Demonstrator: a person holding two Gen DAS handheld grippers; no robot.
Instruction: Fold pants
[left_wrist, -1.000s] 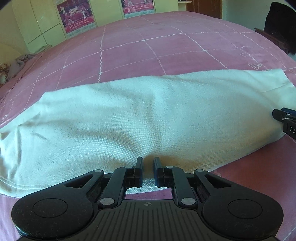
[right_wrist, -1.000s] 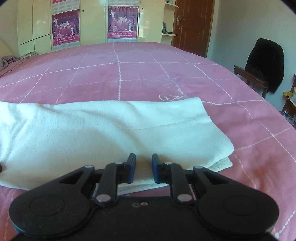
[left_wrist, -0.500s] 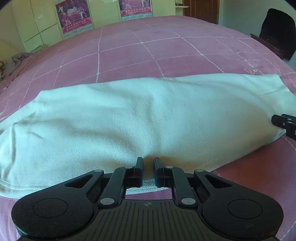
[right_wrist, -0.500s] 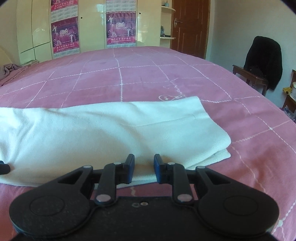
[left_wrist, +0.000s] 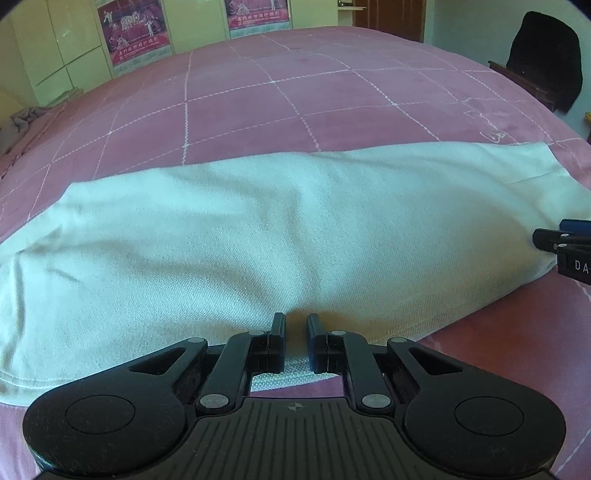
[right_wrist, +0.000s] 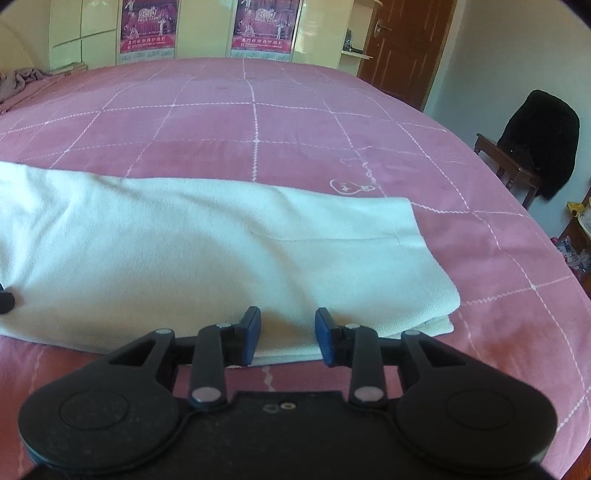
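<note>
While the white woven pants (left_wrist: 295, 236) are lying folded lengthwise on the pink quilted bedspread (left_wrist: 295, 92), the left gripper (left_wrist: 295, 325) is pinching their near edge; the right gripper (right_wrist: 287, 321) has just been opening, cloth lying loose between its blue pads.

Black left gripper (left_wrist: 295, 334) and right gripper (right_wrist: 287, 334), blue pads (right_wrist: 251, 334), silver rivets.

The pants (left_wrist: 280, 236) are off-white woven cloth, folded lengthwise into a long band lying flat across the pink bed from 9 to 3 o'clock. In the right wrist view their squared end (right_wrist: 413, 236) sits toward 3 o'clock, layers stacked, lower edges peeking out at 5 o'clock.
</note>
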